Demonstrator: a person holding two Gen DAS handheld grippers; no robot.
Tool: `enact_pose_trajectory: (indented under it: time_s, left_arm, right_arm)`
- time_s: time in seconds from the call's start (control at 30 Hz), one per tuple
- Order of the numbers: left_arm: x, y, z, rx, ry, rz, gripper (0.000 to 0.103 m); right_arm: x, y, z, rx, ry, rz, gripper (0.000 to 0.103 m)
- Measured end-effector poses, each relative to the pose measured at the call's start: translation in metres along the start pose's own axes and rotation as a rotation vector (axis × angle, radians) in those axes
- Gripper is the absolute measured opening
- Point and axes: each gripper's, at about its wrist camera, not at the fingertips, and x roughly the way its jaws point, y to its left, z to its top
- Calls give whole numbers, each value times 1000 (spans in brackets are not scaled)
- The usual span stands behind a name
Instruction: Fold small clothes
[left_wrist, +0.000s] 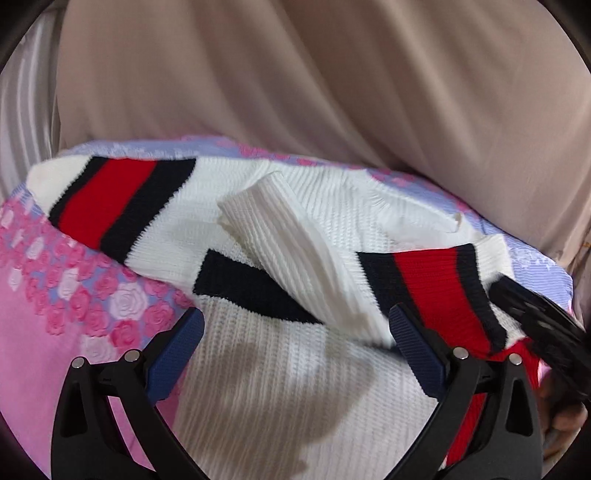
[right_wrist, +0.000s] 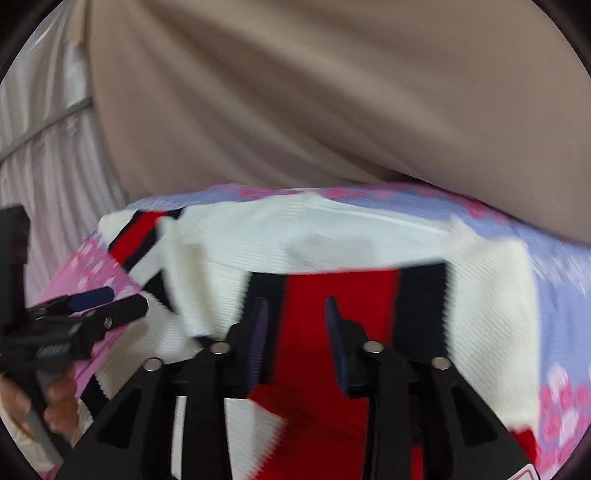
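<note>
Hovering over a white knit sweater (left_wrist: 295, 387) with red and navy stripes on a pink rose-print sheet (left_wrist: 44, 314), the left gripper (left_wrist: 295, 332) has jaws wide apart, nothing between them. Right wrist view, blurred: right gripper (right_wrist: 295, 332) jaws partly open above the sweater's red stripe, gripping nothing; a tan curtain (right_wrist: 332, 92) hangs behind.

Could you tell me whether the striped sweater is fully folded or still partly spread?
Partly folded: on the sweater, one white sleeve lies across the body while the striped sleeve stays out.
</note>
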Motion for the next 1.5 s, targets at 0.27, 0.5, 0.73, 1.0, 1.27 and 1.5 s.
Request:
enact_pose_trajectory:
  time_s: [0.27,0.5,0.73,1.0,1.27,1.5]
  left_arm:
    - [44,22,9,-144,36,30,98]
    - [44,14,23,-74,8,37,8]
    - [-10,-1,60,2,-240,-38,7]
    - [85,-3,24,-22,0,5,11]
    - [72,2,20,-32,-13,-3,43]
    - [73,-9,14,22,16,-36,21]
  right_arm:
    - [-32,-117,-12,252,25,-211,61]
    - [33,-127,2,199,158,-269,28]
    - [-54,-144,11,305,-195,-169,7]
    - [-29,-167,-21,334,-13,-297,16]
    - [-16,-115,-37,135,130,-260,20]
    - [-26,-117,17,119,30,-305,54]
